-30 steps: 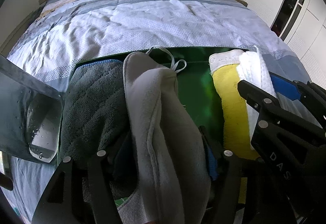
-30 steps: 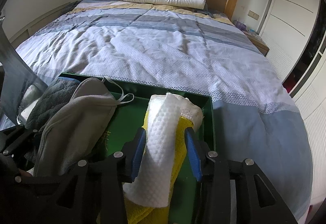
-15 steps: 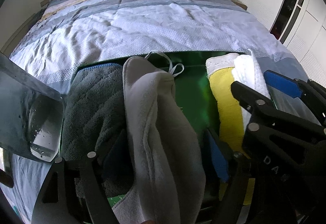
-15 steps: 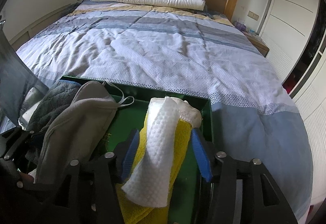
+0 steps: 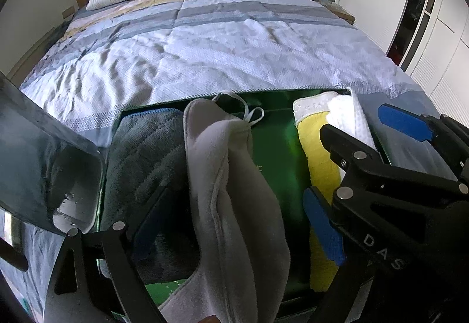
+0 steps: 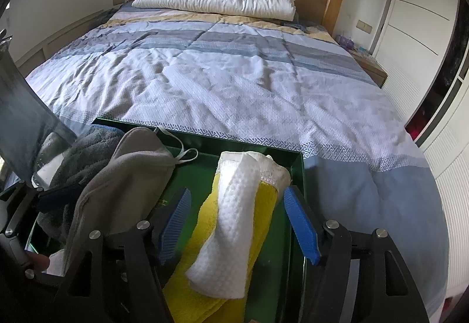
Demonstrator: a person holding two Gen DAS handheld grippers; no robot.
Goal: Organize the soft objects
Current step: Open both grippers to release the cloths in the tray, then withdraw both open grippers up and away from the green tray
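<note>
bed: quilt-covered bed (image 6: 234,82), pillow at the headboard; carries the box at its foot end.
box: green box (image 6: 297,176) on the quilt, open top, all four cloths inside.
left side of box: dark grey towel (image 5: 140,152) against the left wall; light grey cloth (image 5: 231,199) just beside it, partly over it, long axis running front to back, straight along the left claw.
right side of box: yellow towel (image 6: 202,258) lies lengthwise, rolled white waffle cloth (image 6: 234,220) on top, same front-to-back axis.
left claw: left claw (image 5: 234,238) spread wide, pads either side of the light grey cloth, no pinch visible.
right claw: right claw (image 6: 237,227) released, blue pads clear of the white roll on both sides.
key relation: each roll is centred dead ahead between its own claw's fingers; bare green floor between the two pairs.
</note>
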